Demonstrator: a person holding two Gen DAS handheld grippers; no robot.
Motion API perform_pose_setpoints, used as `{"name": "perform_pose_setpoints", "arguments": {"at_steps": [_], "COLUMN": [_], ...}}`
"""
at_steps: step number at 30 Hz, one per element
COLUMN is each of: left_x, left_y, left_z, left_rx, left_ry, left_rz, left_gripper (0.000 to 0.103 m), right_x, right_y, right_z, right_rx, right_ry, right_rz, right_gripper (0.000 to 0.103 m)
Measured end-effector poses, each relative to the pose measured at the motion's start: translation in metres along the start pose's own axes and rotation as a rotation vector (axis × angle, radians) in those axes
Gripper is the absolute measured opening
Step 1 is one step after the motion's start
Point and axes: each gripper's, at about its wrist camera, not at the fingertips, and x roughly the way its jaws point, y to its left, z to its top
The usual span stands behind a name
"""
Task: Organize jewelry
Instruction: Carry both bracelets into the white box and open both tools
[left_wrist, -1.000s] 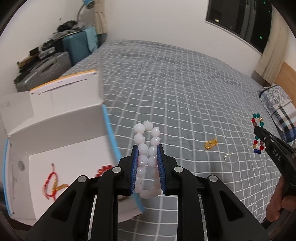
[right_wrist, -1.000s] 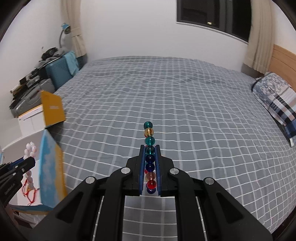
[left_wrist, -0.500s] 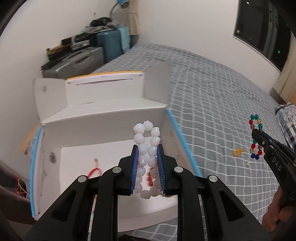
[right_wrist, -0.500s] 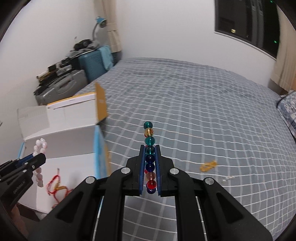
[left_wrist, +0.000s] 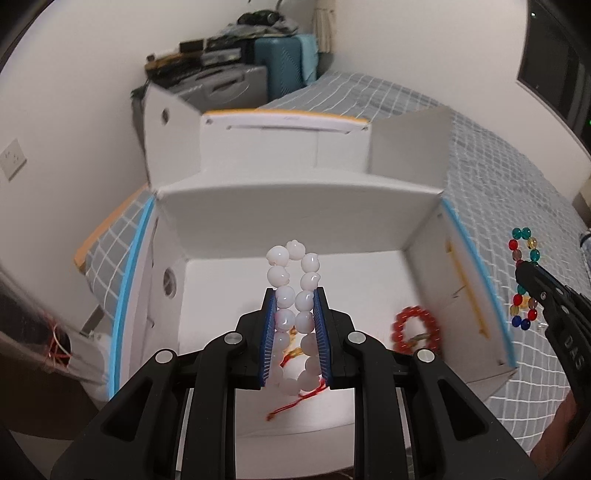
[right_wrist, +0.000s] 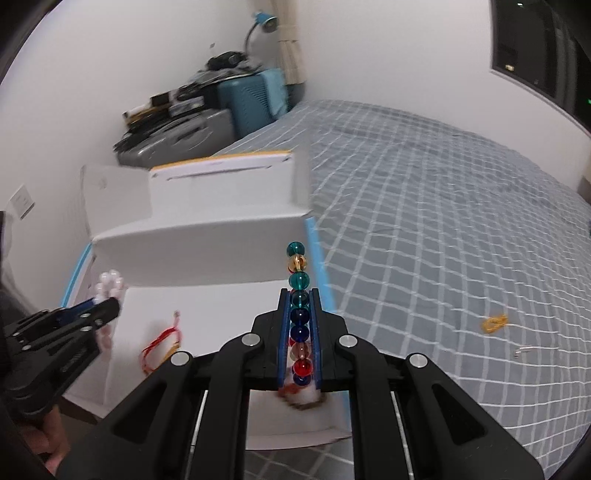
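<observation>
Release advised | left hand-held gripper (left_wrist: 294, 332) clamped on white bracelet (left_wrist: 293, 291), held above box (left_wrist: 295, 206) | right hand-held gripper (right_wrist: 300, 339) clamped on coloured bracelet (right_wrist: 298, 280) | jaws to be lowered, then opened inside box.

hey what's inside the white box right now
On the white box floor lie a red bead bracelet and a red string bracelet. The left gripper and its white bead bracelet cover part of the floor, so more may be hidden.

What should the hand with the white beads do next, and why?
Probably open and let go. The left gripper is shut on the white bead bracelet, which hangs over the open white box where a red bead bracelet already lies, so it should fall inside.
</observation>
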Motion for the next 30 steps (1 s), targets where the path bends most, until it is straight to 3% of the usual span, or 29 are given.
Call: {"name": "perform_pose_setpoints", "arguments": {"at_steps": [10,22,26,30], "left_x": [0.017,0.025,0.027,0.025], "left_y": [0.029,0.033,0.029,0.028], "left_z": [-0.012,-0.016,-0.018,-0.018], "left_rx": [-0.040,-0.034,-0.023,-0.027], "left_ry": [0.045,0.071,0.075,0.068], "left_rz": [0.021,0.042,0.046,0.051], "left_gripper": [0.016,0.014,0.016,0.029], "right_x": [0.043,0.069,0.070,0.065], "right_y": [0.039,0.044,0.043,0.041], "right_z": [-0.012,-0.028,-0.030,-0.029], "right_rx": [-0.018,-0.024,-0.020,-0.031], "right_ry": [0.097,0.188,0.187,0.177], "right_rz": [0.045,0.059,0.066,0.065], "right_gripper": [0.009,0.010,0.012,0.012]}}
